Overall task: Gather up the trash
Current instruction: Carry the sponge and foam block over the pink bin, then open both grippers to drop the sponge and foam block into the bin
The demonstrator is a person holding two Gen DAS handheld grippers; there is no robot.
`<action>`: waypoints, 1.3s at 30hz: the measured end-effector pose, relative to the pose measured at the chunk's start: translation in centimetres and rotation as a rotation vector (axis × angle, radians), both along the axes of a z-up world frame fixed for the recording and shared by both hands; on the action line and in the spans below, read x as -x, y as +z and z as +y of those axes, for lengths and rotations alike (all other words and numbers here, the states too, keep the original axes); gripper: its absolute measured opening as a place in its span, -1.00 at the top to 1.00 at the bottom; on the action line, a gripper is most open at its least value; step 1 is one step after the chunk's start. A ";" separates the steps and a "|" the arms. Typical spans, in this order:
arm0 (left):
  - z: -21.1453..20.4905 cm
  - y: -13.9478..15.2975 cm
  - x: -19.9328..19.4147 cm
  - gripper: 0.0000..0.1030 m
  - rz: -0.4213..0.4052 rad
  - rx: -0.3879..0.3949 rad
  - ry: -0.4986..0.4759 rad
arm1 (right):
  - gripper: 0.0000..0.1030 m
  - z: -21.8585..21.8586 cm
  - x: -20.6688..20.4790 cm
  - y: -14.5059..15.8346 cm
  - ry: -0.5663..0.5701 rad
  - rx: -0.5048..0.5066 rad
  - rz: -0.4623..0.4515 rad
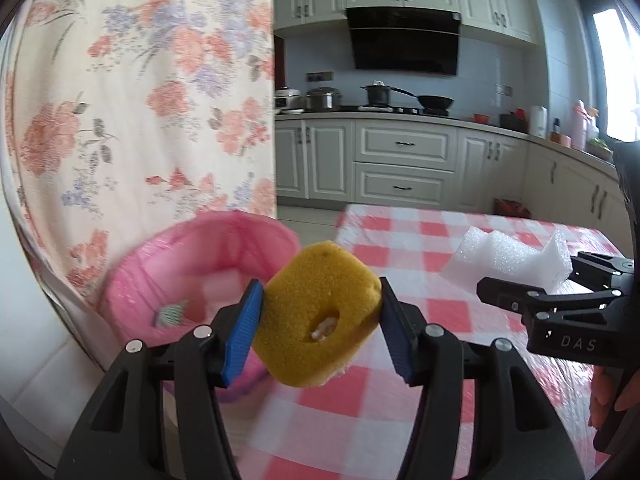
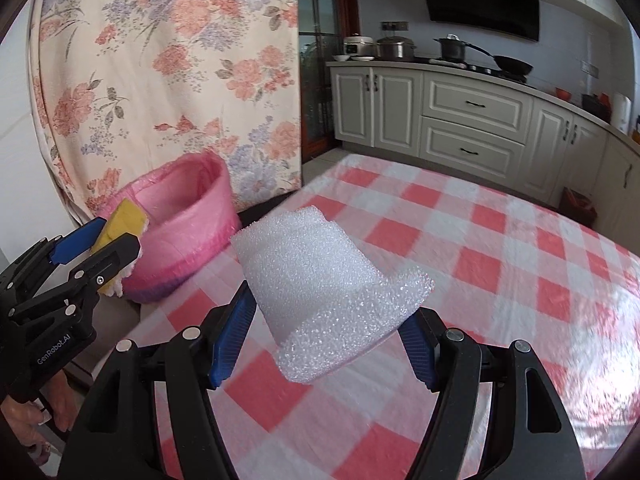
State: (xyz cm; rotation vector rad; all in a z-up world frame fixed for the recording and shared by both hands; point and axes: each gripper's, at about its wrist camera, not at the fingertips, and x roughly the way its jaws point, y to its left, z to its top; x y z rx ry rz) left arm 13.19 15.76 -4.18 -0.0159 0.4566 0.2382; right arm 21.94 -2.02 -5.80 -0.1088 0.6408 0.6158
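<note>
Left claw (image 1: 320, 330) is clamped on the yellow sponge (image 1: 316, 316), right claw (image 2: 326, 342) on the white foam sheet (image 2: 328, 292), both above the checked tabletop (image 2: 500, 264). Carry each fully over the pink bin (image 1: 208, 264) rim before parting the pads, sponge first

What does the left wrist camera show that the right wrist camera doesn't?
Only the left wrist view: the hole through the yellow sponge clamped in the left gripper, scraps lying inside the pink bin, and the window.

Only the right wrist view: the far side of the checked tablecloth, and the dark glass door beside the flowered curtain.

Both: the bin, the sponge, the white foam held in the right gripper, the curtain, the tablecloth, the kitchen cabinets.
</note>
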 end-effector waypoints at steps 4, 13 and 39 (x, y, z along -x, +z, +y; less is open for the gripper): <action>3.3 1.4 -0.5 -0.08 -0.011 0.003 0.054 | -0.29 3.4 -1.1 1.0 0.067 -0.011 -0.018; 11.5 2.3 -3.1 -0.09 0.015 0.033 0.164 | -0.29 10.4 -3.4 2.4 0.186 -0.018 -0.042; 19.4 1.1 -6.4 -0.54 0.024 0.075 0.314 | -0.64 19.9 -7.3 1.7 0.313 -0.014 -0.069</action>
